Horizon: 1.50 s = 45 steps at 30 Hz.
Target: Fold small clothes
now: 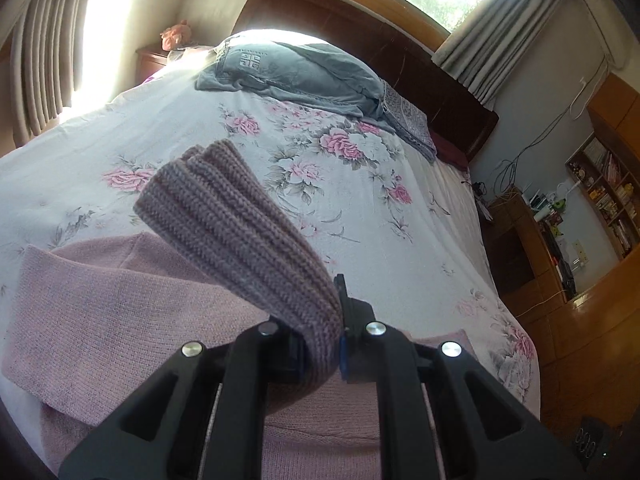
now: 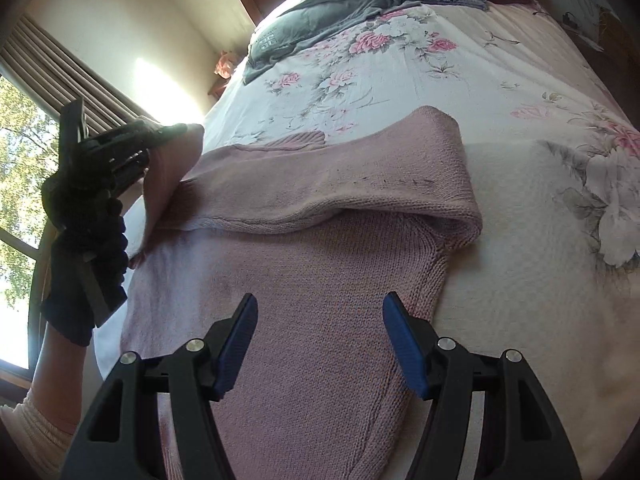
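Observation:
A pink knitted sweater (image 2: pixel 304 280) lies spread on the floral bedspread (image 2: pixel 520 200), one sleeve (image 2: pixel 360 184) folded across its body. In the left wrist view my left gripper (image 1: pixel 320 344) is shut on the sweater's ribbed cuff (image 1: pixel 240 232), lifted off the bed above the rest of the sweater (image 1: pixel 120 312). The right wrist view shows that left gripper (image 2: pixel 160 136) at the left edge, held by a dark-gloved hand (image 2: pixel 88 248), with pink knit in it. My right gripper (image 2: pixel 320 332) is open just over the sweater's body, nothing between its blue pads (image 2: pixel 236 340).
A grey pillow (image 1: pixel 296 72) and a folded patterned cloth (image 1: pixel 408 120) lie near the dark wooden headboard (image 1: pixel 400 52). Curtained windows stand on the left and behind the bed. Wooden shelves and a desk (image 1: pixel 580 240) with cables line the right wall.

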Each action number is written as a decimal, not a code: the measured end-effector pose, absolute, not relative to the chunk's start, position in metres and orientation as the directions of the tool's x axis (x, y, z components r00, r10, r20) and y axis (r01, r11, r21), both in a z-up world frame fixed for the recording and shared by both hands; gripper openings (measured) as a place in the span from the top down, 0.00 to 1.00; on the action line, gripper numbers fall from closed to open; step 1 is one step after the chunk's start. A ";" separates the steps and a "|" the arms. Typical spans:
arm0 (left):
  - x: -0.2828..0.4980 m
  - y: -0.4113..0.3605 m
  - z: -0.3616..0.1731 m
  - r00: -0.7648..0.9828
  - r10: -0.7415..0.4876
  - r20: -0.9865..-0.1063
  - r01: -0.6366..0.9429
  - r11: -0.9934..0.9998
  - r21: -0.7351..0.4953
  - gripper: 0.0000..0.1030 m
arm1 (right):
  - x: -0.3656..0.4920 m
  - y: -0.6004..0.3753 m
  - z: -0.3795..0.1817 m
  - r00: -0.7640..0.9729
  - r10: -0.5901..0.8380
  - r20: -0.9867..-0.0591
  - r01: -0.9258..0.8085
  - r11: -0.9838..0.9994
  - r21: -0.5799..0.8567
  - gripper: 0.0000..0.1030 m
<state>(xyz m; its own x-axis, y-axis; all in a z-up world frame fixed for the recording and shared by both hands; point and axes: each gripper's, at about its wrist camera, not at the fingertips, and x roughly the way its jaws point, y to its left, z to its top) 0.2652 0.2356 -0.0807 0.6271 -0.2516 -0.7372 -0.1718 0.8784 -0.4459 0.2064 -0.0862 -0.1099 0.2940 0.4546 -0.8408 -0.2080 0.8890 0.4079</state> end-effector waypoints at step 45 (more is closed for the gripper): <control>0.169 0.422 -0.063 0.638 -0.084 -0.766 -0.328 0.869 -0.369 0.37 | 0.341 -0.001 -0.099 0.116 0.741 -0.661 -0.212 0.669 0.713 0.92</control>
<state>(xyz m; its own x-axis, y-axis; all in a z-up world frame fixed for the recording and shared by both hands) 0.1688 0.4215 -0.0629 0.6379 -0.0845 -0.7655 -0.3282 0.8694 -0.3694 0.3415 -0.0012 -0.0985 0.1163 0.7414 -0.6609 -0.2116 0.6687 0.7128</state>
